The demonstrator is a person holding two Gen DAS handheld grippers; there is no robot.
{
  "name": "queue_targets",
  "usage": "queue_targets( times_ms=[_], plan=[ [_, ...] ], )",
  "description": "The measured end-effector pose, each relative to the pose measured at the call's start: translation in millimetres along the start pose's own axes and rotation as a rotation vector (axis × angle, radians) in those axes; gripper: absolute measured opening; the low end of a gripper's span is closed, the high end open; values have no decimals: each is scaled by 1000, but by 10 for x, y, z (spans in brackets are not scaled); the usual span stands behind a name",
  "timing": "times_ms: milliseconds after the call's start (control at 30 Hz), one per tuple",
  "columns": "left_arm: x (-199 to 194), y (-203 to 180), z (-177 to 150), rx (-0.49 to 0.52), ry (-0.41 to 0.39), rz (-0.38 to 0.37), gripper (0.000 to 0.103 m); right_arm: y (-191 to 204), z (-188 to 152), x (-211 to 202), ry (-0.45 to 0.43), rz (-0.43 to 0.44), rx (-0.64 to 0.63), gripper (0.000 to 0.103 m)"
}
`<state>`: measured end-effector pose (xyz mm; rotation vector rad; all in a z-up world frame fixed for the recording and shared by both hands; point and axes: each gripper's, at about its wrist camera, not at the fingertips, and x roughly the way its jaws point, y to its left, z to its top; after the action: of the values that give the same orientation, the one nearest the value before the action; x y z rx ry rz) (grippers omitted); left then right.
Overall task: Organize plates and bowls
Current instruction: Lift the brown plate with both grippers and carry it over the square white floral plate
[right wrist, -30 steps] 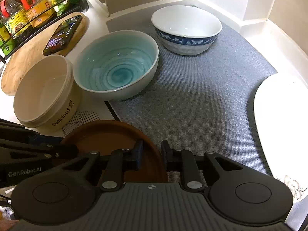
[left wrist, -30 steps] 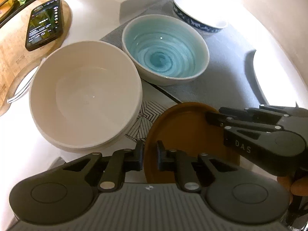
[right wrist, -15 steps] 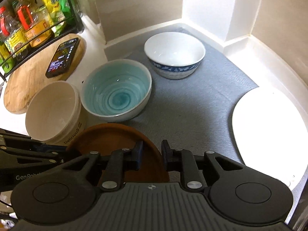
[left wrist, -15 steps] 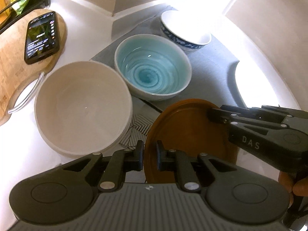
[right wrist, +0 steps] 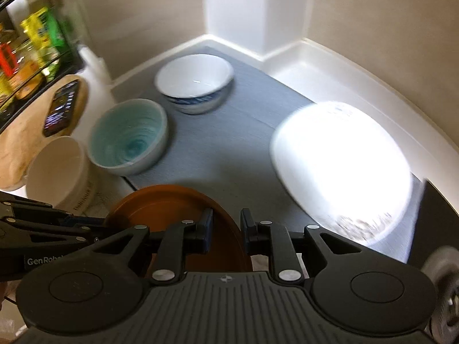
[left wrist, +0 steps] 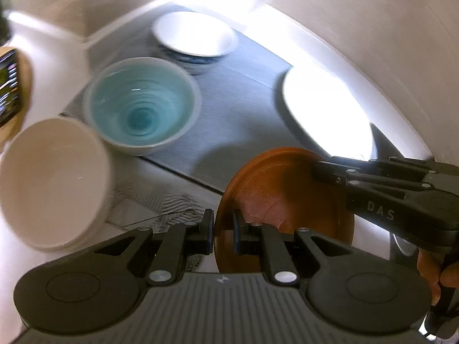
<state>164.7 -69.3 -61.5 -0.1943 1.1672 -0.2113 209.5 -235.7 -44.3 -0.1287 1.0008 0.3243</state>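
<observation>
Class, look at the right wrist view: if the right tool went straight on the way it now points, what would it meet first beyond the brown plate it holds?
Probably the bare grey mat, between the teal bowl and the white plate; depth is unclear.

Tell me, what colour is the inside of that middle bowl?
Turquoise blue with a darker swirl, inside the middle bowl; the left wrist view shows it best.

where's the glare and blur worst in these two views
Left wrist view: the white plate is blown out by glare, and the cream bowl and teal bowl are smeared by motion blur. Right wrist view: the same plate is a featureless white patch; the shelf bottles streak; the brown plate stays fairly sharp.
</observation>
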Motion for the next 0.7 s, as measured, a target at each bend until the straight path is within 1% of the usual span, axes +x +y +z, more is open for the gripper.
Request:
queue_targets(
  times_ms=[200, 400, 500, 567, 633, 700],
  plan=[
    [162, -369, -39, 124, 39, -46, 14, -316, -261, -108, 26, -75, 78, 22],
    [371, -708, -147, 230, 85, -69, 14, -561, -552, -163, 59, -134, 141, 22],
    [451, -815, -188, 272, 100, -70, 14, -656, -657, -164, 72, -148, 165, 22],
    [450, -884, -227, 297, 84, -62, 14, -706, -713, -158, 78, -153, 176, 22],
    [471, -940, -247, 310, 82, -64, 14, -754, -757, -143, 82, -160, 182, 22],
    [502, -961, -281, 313, 99, -67, 14, -785, -791, -134, 87, -161, 187, 22]
  ],
)
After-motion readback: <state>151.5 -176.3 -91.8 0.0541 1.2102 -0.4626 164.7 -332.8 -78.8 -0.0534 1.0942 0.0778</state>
